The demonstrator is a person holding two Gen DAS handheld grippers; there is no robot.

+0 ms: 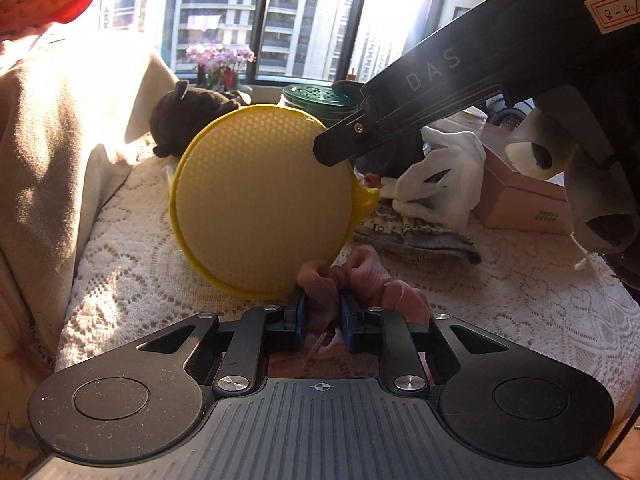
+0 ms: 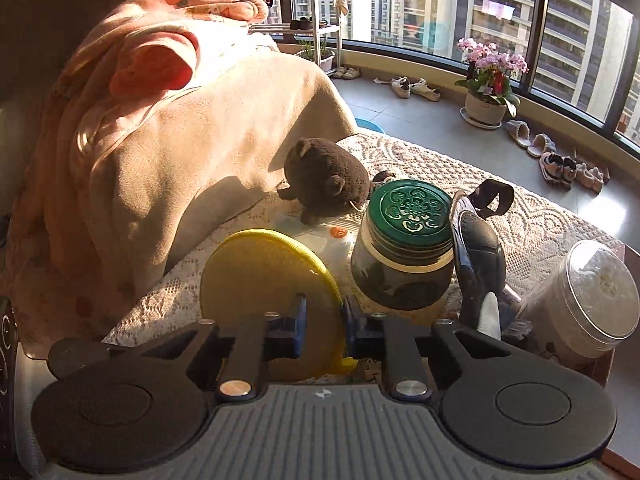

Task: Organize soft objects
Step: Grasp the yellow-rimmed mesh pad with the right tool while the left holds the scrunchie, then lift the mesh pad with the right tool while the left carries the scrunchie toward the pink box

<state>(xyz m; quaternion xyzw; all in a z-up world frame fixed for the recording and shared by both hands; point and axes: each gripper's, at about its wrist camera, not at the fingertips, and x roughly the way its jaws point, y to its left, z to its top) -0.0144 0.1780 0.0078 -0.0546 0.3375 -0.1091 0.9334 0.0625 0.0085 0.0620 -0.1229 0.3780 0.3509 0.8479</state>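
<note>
A pink scrunchie (image 1: pixel 362 280) was pinched between the nearly closed jaws of the left gripper (image 1: pixel 323 312), just above the lace-covered worktop (image 1: pixel 132 280). A round yellow pad (image 2: pixel 268 280) was held upright by its edge in the narrow jaws of the right gripper (image 2: pixel 323 320). Behind the pad lay a brown plush bear (image 2: pixel 326 178), beside a green-lidded jar (image 2: pixel 408 248).

I see a green-lidded glass jar (image 2: pixel 404 252) standing on the lace tablecloth (image 2: pixel 532 216), with a clear plastic tub (image 2: pixel 592 300) tipped on its side near it. A pink cardboard box (image 1: pixel 524 200) sits further along. By the window stands a potted orchid (image 2: pixel 490 80), with shoes (image 2: pixel 416 88) scattered on the floor.
</note>
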